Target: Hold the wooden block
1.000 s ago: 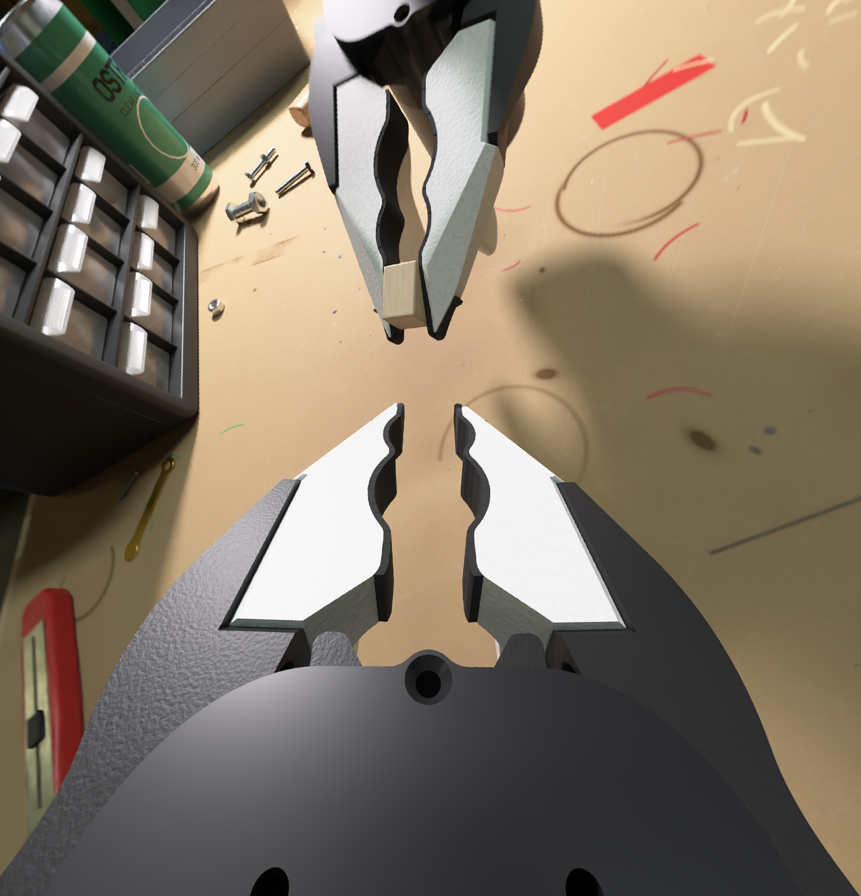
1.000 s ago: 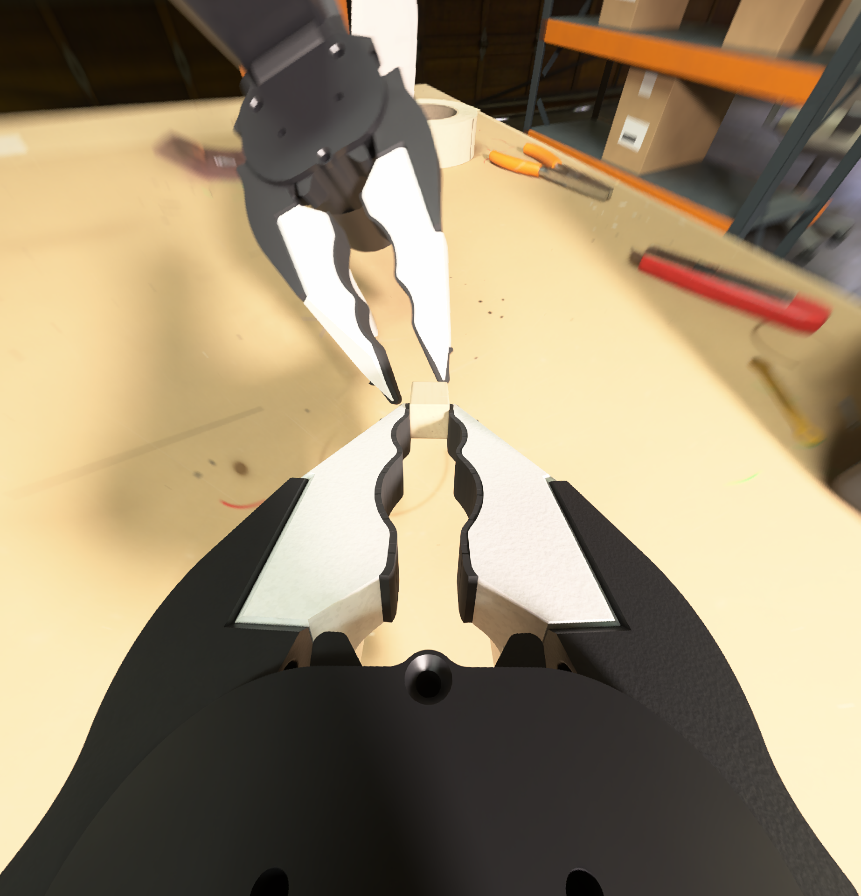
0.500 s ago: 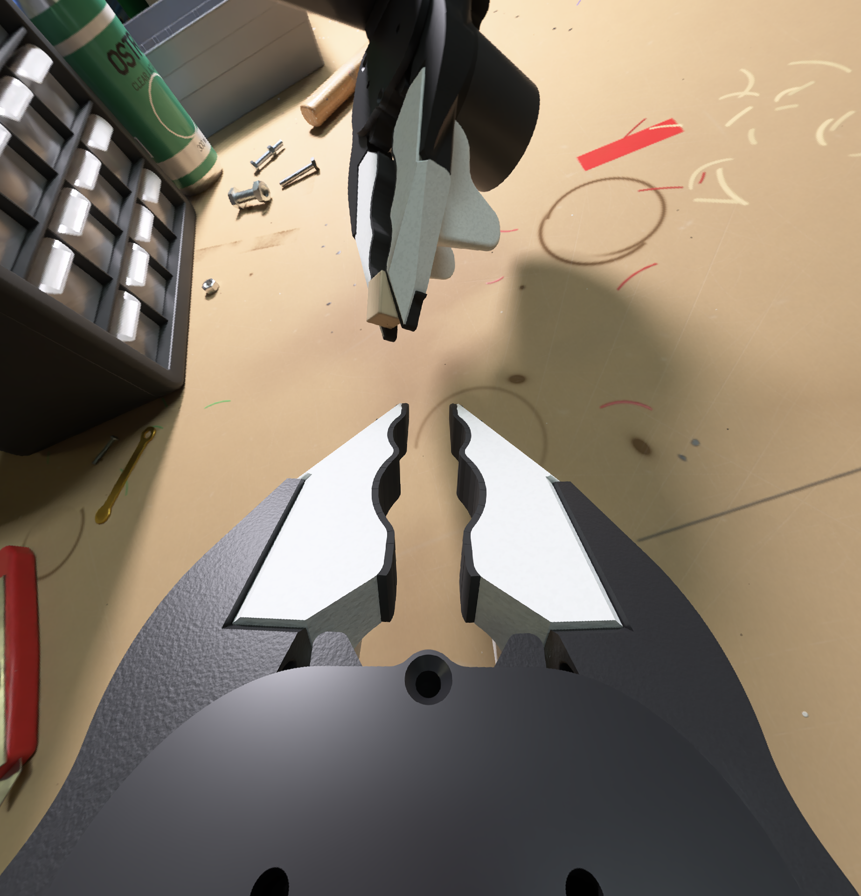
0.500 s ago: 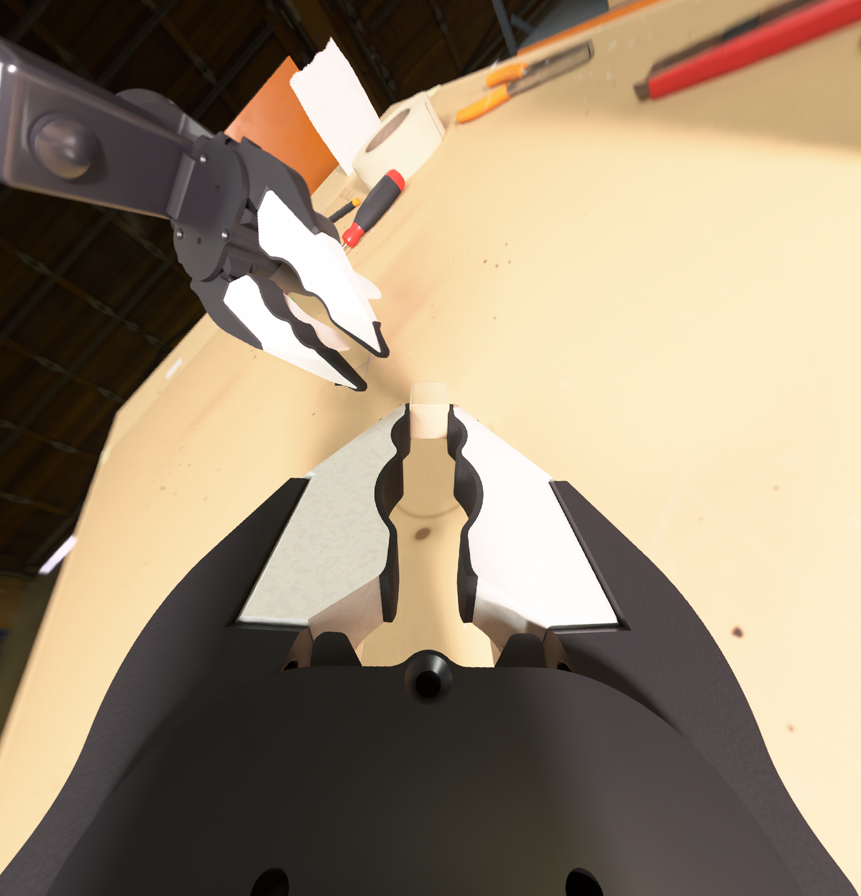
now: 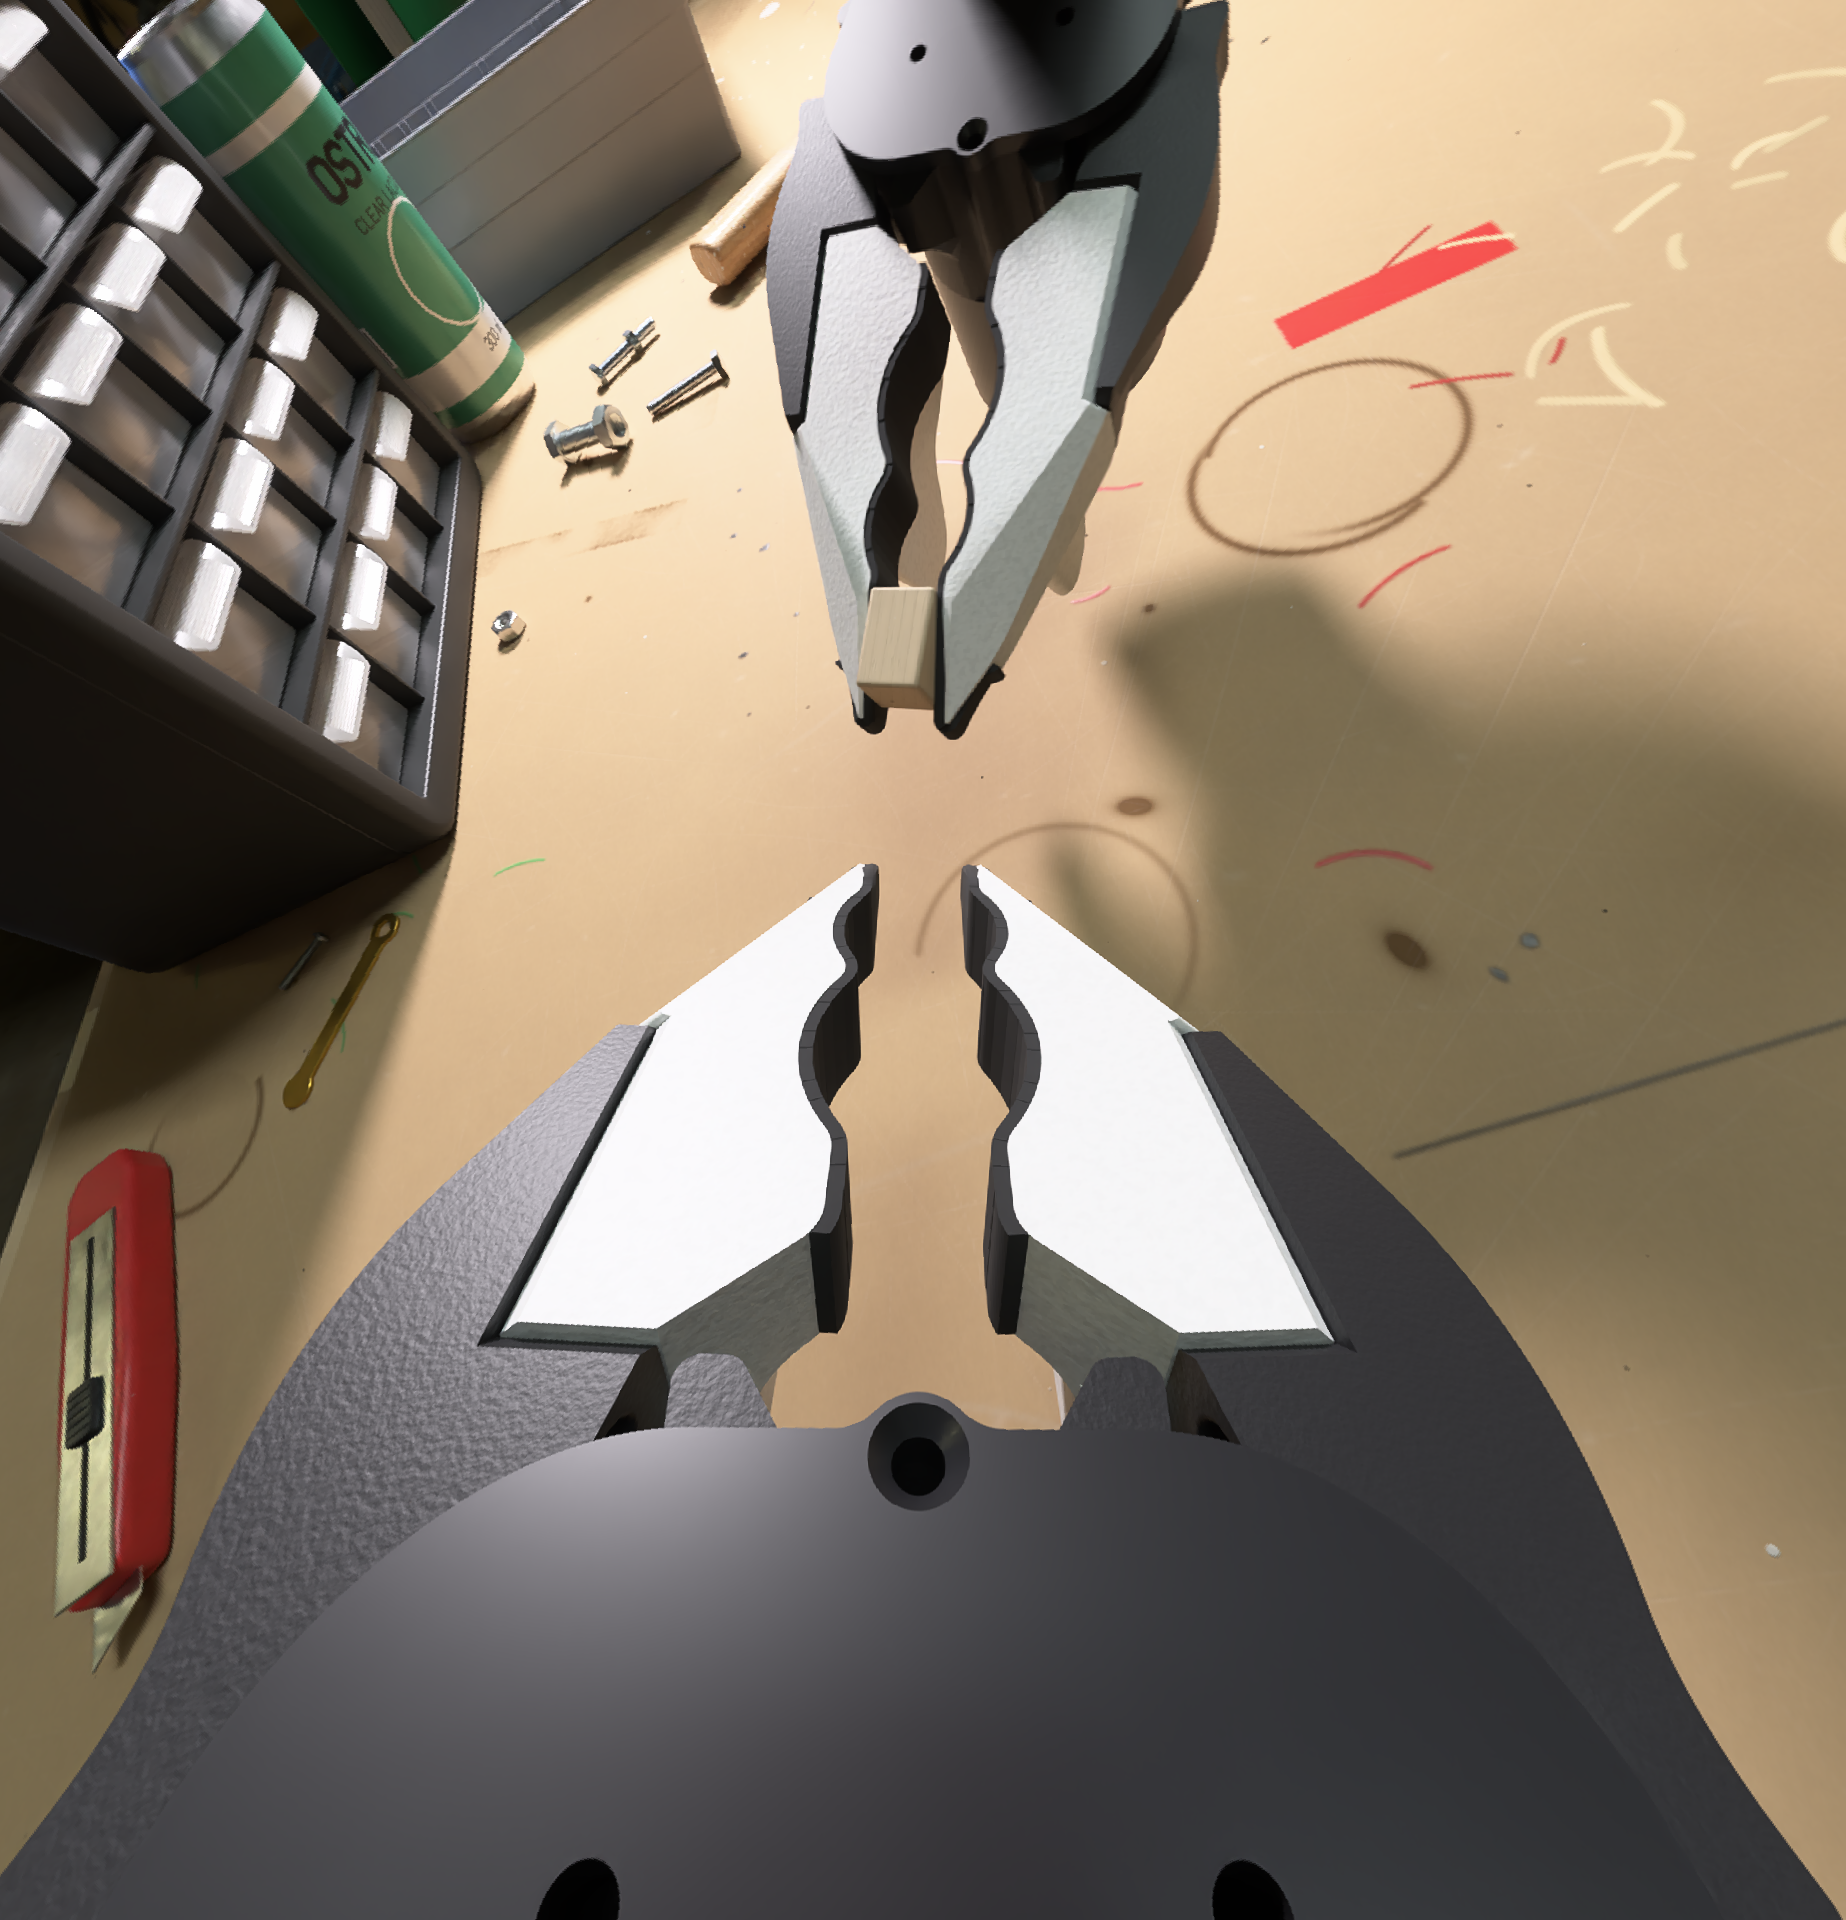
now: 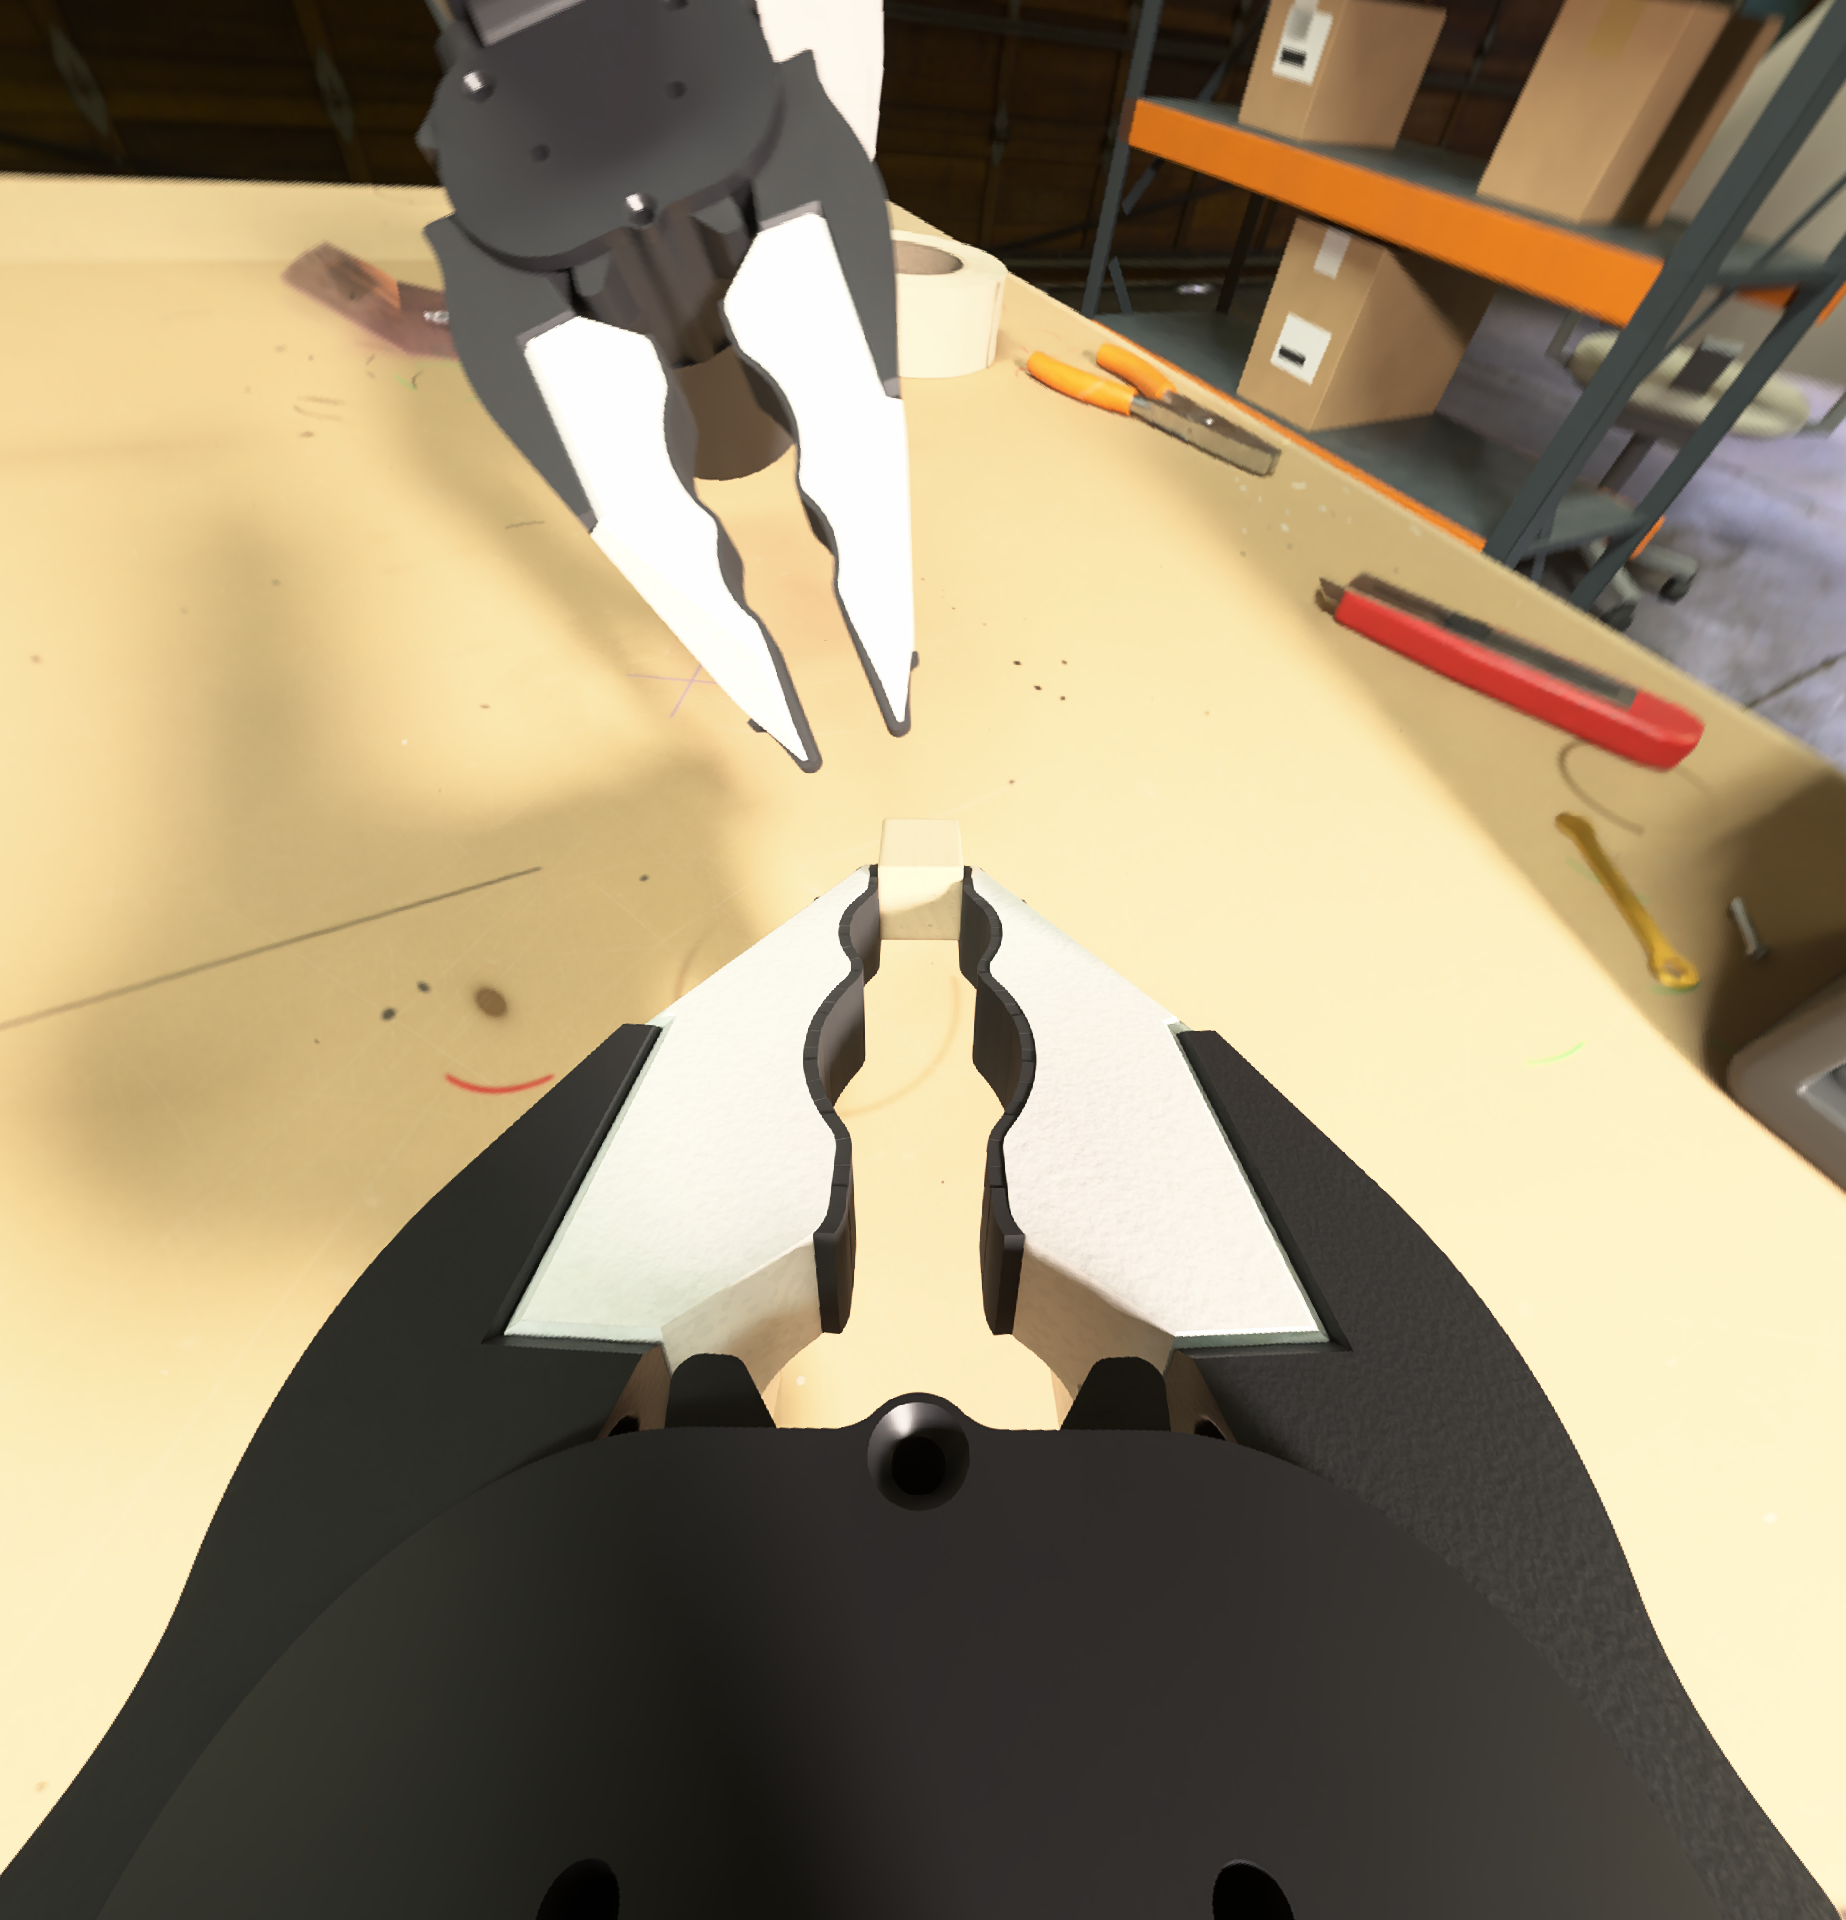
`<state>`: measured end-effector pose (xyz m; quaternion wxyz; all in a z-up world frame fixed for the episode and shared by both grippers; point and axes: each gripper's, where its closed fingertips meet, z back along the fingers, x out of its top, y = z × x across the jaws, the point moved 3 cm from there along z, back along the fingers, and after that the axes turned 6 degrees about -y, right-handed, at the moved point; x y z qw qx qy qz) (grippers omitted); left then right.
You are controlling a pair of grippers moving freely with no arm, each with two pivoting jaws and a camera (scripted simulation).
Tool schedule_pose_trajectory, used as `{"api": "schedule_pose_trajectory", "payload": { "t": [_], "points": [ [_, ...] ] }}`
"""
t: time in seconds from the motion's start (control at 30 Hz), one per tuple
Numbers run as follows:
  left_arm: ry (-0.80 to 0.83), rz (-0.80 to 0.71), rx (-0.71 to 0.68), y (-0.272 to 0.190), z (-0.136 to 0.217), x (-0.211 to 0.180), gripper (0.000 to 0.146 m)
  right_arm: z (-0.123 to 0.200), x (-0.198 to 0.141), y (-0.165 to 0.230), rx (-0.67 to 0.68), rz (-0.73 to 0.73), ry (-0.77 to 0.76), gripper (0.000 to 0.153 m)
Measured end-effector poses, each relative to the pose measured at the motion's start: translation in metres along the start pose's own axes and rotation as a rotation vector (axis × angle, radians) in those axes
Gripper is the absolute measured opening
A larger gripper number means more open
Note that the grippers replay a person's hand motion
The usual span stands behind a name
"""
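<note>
Rolled back level, right claw [image 6: 920, 878] pinches the near-cubic wooden block [image 6: 920, 878]; left claw [image 5: 918, 871] narrowly parted, empty.

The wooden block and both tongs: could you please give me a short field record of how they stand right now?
wooden block: pinched at the tips of the right tongs, off the workbench
left tongs: empty, fingers slightly apart, facing the block with a gap between
nearby: parts organizer, green can, red utility knife
</note>
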<state>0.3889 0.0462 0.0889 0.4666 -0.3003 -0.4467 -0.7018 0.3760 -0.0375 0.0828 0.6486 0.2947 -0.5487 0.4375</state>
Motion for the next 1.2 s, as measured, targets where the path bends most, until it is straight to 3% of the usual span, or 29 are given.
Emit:
{"api": "schedule_pose_trajectory", "payload": {
  "t": [0.23,1.2],
  "points": [
    [-0.003,-0.005,0.001,0.001,0.001,0.001,0.015,-0.006,-0.005,0.013,0.007,0.242,0.049,0.013],
    [0.004,-0.001,-0.01,0.0,-0.002,-0.002,0.015,-0.004,-0.006,0.012,-0.006,0.265,0.04,0.013]
  ]
}}
